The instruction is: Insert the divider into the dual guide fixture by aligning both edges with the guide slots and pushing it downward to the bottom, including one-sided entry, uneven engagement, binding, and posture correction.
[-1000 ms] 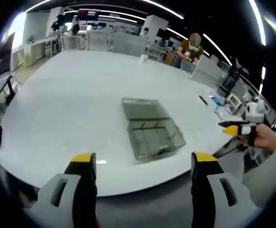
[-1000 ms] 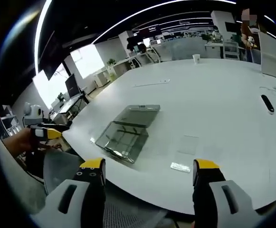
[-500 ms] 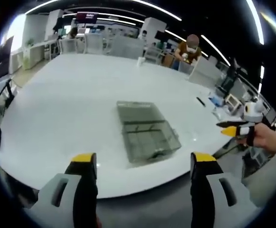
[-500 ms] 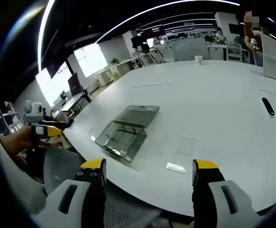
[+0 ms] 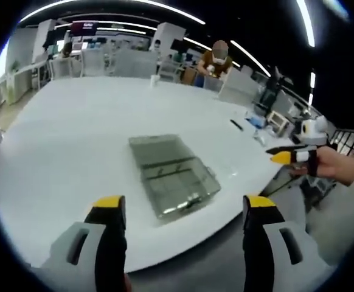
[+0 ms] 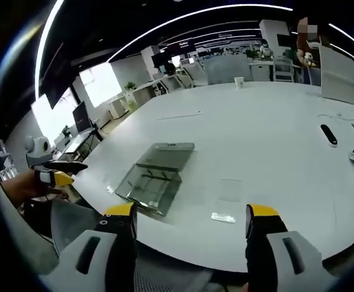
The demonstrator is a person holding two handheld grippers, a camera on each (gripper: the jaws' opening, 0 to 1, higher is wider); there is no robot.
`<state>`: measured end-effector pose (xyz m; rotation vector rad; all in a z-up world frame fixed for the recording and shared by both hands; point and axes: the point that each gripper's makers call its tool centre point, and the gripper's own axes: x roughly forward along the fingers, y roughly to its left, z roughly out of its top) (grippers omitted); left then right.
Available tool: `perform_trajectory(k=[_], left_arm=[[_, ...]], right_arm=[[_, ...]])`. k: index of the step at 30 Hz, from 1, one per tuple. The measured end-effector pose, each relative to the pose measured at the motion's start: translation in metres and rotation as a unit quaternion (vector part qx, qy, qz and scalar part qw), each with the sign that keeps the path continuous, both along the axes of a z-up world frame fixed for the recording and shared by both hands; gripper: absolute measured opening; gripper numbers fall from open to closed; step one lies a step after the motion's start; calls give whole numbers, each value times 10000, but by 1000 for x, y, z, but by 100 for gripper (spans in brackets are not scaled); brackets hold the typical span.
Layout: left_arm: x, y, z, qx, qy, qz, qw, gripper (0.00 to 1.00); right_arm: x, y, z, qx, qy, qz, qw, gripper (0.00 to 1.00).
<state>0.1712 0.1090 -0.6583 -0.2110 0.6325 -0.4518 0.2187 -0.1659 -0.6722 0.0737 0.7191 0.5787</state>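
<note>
left gripper view, tool: left gripper [image 5: 180,210] wide open, nothing between the jaws, hovering off the near edge of the white table [image 5: 61,134].
left gripper view, fixture: clear dual guide fixture [image 5: 172,176] sitting on the table ahead, lid flat behind it, well apart from the jaws.
left gripper view, other hand: right gripper [image 5: 286,155] over on the right, off the table edge, yellow tips close together; can't tell if fully closed, nothing visibly in it.
left gripper view, change: whole picture slid versus a second ago, fixture now lower-left of where it was, so that's the camera swinging, not the box moving.
right gripper view, tool: right gripper wide open here [image 6: 189,213], empty.
right gripper view, divider: looks like the flat clear sheet [image 6: 230,189] lying on the table just right of the fixture [image 6: 149,182], with a small clear strip [image 6: 223,217] nearer the edge; hard to be sure which one is the divider.
right gripper view, other hand: left gripper [image 6: 58,173] at far left, off the table.
right gripper view, step: pretty much the start, nothing picked up yet, probably still the approach.
right gripper view, next: reach in, grab the divider by an edge, then square both edges to the slots.
right gripper view, change: same layout as before, just a slight camera shift.
</note>
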Motion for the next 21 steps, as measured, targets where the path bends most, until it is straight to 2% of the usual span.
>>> perform_trajectory(k=[8, 21], left_arm=[[-9, 2, -12, 20, 79, -341, 9994, 75], [-5, -12, -21, -5, 84, -360, 9993, 75]], right_arm=[[-4, -5, -2, -122, 21, -341, 9993, 69], [14, -14, -12, -244, 41, -362, 9990, 67]])
